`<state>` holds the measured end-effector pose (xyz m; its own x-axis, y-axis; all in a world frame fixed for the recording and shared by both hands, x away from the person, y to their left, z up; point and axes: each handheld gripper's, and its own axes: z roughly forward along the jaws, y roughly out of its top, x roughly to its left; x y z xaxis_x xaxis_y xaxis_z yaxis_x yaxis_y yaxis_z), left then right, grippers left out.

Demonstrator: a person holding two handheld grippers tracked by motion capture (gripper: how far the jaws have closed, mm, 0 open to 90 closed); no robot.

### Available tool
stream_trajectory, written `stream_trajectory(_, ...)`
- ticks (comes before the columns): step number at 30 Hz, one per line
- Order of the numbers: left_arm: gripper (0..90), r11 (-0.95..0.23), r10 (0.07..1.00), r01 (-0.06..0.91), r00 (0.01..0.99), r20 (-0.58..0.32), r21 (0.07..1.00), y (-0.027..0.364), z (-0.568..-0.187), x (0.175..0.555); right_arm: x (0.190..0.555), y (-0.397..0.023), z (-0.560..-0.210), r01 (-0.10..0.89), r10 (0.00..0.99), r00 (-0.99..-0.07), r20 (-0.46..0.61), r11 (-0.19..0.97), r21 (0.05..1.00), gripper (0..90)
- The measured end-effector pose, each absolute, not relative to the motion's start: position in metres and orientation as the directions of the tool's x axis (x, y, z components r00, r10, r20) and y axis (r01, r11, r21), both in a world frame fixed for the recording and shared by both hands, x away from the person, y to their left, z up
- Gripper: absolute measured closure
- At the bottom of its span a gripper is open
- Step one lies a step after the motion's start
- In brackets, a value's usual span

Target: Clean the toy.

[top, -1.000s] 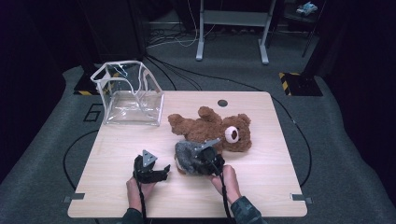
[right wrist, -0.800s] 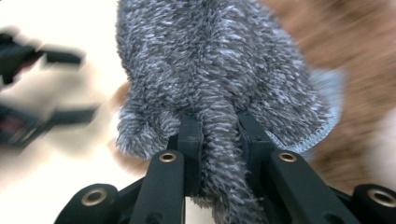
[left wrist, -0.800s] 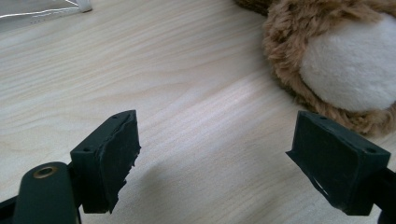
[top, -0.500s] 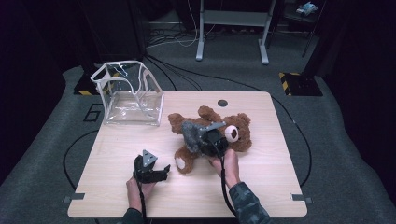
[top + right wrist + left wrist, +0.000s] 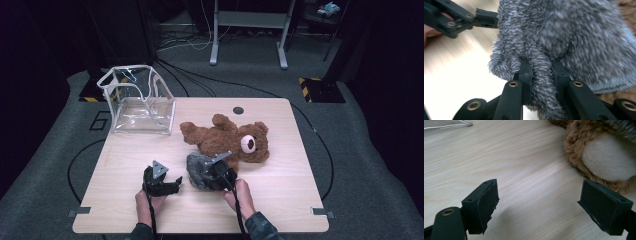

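Observation:
A brown teddy bear (image 5: 226, 140) lies on its back in the middle of the wooden table (image 5: 285, 200). In front of it sits a grey fuzzy cloth (image 5: 196, 167), and my right gripper (image 5: 209, 176) is shut on a fold of it. In the right gripper view the grey fuzzy cloth (image 5: 564, 30) bunches up from between the closed jaws of my right gripper (image 5: 541, 71). My left gripper (image 5: 175, 183) rests open on the table just left of the cloth. In the left gripper view my left gripper (image 5: 539, 207) has bare wood between its jaws, and the bear's cream-soled foot (image 5: 606, 157) lies ahead to the right.
A clear plastic bag (image 5: 142, 102) stands open at the table's far left corner, and its edge (image 5: 444, 123) is in the left gripper view. A dark round hole (image 5: 238, 110) marks the table's far edge. Cables and stand legs cross the floor behind.
The right gripper carried the grey cloth forward over the bear's belly, then drew it back to the near side. The left gripper kept still.

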<state>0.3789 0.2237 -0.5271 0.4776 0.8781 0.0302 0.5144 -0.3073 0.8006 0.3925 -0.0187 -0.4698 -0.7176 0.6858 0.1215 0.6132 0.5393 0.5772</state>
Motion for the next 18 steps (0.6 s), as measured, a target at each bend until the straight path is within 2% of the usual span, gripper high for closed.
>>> stream_trajectory(6,15.0,-0.305,0.879,0.516,0.475,0.029,0.8,0.223,-0.527,0.379,0.401,-0.047,-0.432,0.595,0.745,-0.659,0.101,0.435,0.676,74.5)
stream_trajectory(11,15.0,-0.317,0.876,0.521,0.481,0.035,0.792,0.223,-0.527,0.379,0.416,-0.068,-0.396,0.555,0.828,-0.56,0.02,0.357,0.752,74.5)
stream_trajectory(15,15.0,-0.317,0.876,0.522,0.482,0.033,0.792,0.223,-0.527,0.379,0.425,-0.074,-0.386,0.521,0.872,-0.482,-0.081,0.36,0.774,74.6)
stream_trajectory(18,15.0,-0.308,0.879,0.521,0.476,0.028,0.796,0.223,-0.527,0.379,0.433,-0.074,-0.397,0.557,0.878,-0.471,-0.086,0.371,0.743,74.6)
